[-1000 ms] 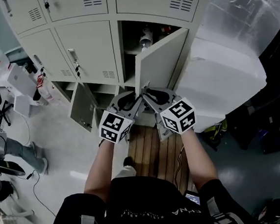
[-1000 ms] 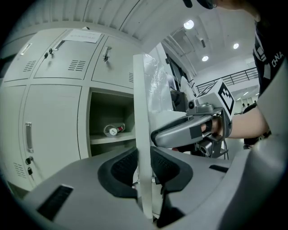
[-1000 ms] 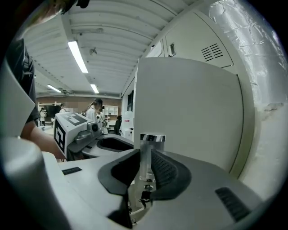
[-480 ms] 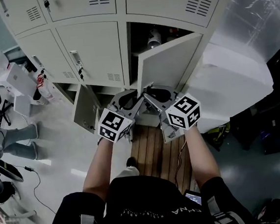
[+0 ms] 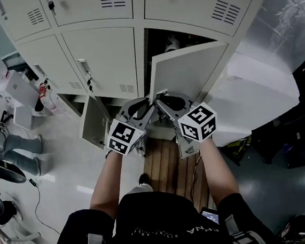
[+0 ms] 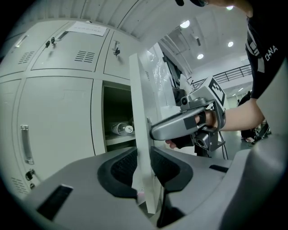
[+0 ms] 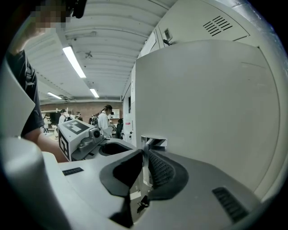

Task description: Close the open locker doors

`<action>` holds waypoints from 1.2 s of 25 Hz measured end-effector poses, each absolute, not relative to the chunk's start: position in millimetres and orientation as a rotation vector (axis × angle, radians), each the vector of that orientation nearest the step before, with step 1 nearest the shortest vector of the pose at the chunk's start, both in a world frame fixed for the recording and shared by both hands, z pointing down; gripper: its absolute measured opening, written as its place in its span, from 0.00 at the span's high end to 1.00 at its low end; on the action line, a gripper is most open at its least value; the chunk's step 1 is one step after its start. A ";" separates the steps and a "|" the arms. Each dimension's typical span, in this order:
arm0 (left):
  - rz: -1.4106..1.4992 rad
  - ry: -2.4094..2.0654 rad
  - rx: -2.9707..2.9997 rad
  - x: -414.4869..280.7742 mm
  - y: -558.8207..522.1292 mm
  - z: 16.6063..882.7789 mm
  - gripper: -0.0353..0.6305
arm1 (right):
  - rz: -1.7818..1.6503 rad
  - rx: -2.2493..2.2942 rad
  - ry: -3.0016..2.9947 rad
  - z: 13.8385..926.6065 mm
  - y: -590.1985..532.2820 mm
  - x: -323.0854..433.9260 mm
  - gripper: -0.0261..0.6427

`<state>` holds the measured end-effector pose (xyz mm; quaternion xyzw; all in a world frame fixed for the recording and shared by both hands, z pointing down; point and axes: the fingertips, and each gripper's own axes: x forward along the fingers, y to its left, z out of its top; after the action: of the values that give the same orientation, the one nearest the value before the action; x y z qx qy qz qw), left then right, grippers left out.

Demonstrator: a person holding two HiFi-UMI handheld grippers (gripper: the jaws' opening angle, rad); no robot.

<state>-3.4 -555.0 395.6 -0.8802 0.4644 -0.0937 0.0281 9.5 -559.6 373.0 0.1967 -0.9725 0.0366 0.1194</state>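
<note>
Clamping the door is the left gripper. The right gripper, jaws just closing, is pinching a latch clearest in its view.

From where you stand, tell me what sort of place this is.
Probably the locker area of a workshop or lab: a bank of grey metal lockers with one door open, people standing under ceiling strip lights, and a cable trailing on the floor.
</note>
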 end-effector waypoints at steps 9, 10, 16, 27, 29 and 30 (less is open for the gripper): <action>-0.290 1.565 -2.663 -37.5 -579.6 403.3 0.80 | 0.096 0.765 -2.796 373.0 -592.8 -12.7 0.87; -0.289 1.570 -2.663 -40.1 -582.1 404.1 0.81 | 0.096 0.786 -2.791 372.9 -597.0 -15.0 0.87; -0.270 1.573 -2.686 -50.6 -595.2 406.7 0.87 | 0.113 0.892 -2.770 372.9 -620.7 -26.9 0.87; -0.264 1.541 -2.730 -59.4 -619.2 414.1 0.90 | 0.122 1.038 -2.728 372.2 -660.0 -39.0 0.88; -0.266 1.531 -2.741 -60.6 -622.6 415.1 0.90 | 0.119 1.059 -2.719 372.0 -665.7 -40.4 0.89; -0.266 1.529 -2.743 -61.5 -624.8 415.7 0.90 | 0.117 1.069 -2.715 371.8 -668.4 -41.2 0.89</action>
<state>-61.5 -624.8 415.7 -0.8704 0.4850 -0.0843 -0.0050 -41.2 -668.4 371.8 0.3639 -0.9240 0.0399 0.1103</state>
